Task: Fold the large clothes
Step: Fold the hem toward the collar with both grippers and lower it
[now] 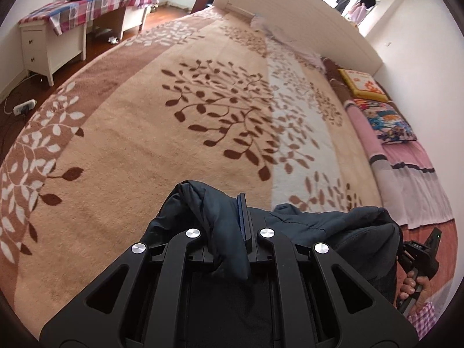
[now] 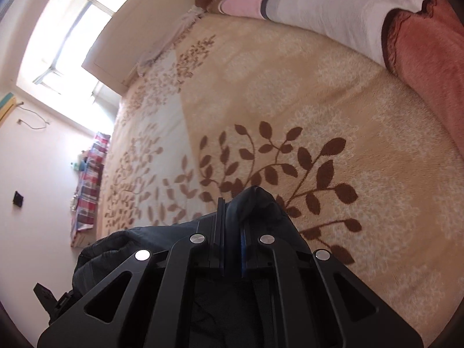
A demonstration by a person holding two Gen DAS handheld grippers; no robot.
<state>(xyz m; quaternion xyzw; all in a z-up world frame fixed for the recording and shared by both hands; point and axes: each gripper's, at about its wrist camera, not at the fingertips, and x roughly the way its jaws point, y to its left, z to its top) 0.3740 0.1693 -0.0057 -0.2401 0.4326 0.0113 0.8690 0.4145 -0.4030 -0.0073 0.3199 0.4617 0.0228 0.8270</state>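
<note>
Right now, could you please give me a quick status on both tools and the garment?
Left tool shut on dark jacket. Right tool shut on same jacket, held above the leaf-pattern blanket. Nothing in the way.

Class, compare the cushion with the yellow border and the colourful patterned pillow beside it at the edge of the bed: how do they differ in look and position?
The cushion has a plain yellow border round an orange design; the pillow is covered all over in a busy blue, red and yellow print. The cushion lies nearer the headboard, the pillow farther from it. The pillow looks larger, though the fisheye may exaggerate that. Both lie flat along the same side of the bed.
</note>
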